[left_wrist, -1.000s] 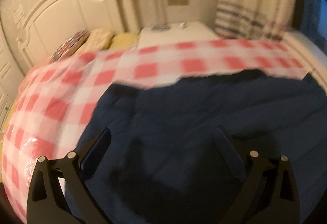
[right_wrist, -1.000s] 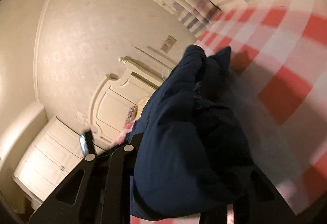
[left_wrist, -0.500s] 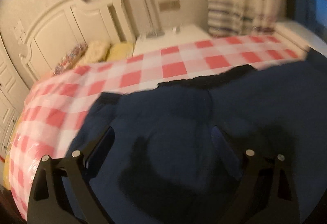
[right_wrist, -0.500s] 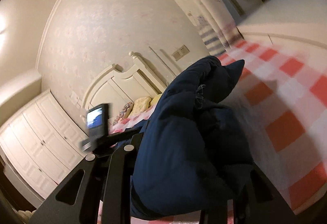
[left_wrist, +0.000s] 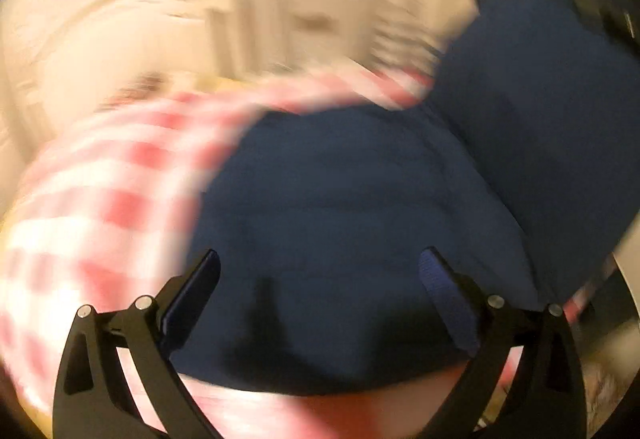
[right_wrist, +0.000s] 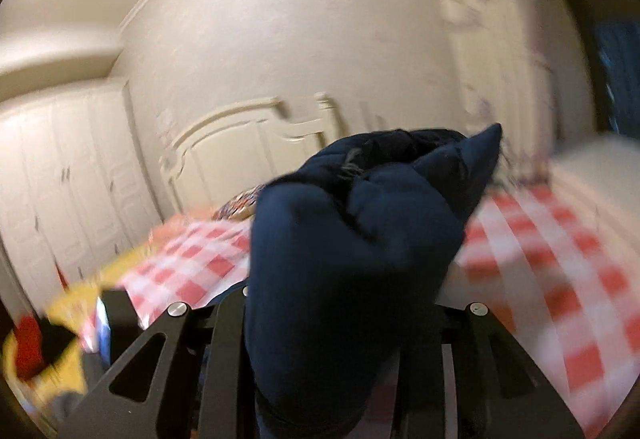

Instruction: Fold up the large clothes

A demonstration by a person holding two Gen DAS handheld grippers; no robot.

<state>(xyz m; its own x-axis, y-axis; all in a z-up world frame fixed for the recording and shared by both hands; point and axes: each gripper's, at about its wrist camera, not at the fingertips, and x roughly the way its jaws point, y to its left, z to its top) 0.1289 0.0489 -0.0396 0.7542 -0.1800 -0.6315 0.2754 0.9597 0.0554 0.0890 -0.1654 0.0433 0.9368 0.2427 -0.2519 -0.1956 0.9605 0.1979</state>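
Bedroom; the work surface is a bed under a red-and-white checked cover (left_wrist: pixel 112 175), with a cream headboard (right_wrist: pixel 240 135) against the wall beyond.

Right gripper (right_wrist: pixel 340 323): its jaws pinch a thick bunch of the navy padded garment (right_wrist: pixel 352 239), which rises between them and blocks most of the forward view. Checked cover shows to either side of and beyond the bunch.

Left gripper (left_wrist: pixel 320 271): jaws spread wide, nothing between the pads. The garment's main body (left_wrist: pixel 340 207) lies on the cover directly ahead of and under the fingertips, and a raised fold stands up to the upper right.

Step in hand, as judged: one side of the garment is being carried over the rest to make a fold. The next move appears to call for laying the held bunch flat across the body, with the free gripper placed to steady or catch the opposite edge.

View differences: only the left view shows the garment's spread on the bed; only the right view shows the grip and a white wardrobe (right_wrist: pixel 68 175) to the left. Both frames are motion-blurred, so the garment's edges cannot be read.
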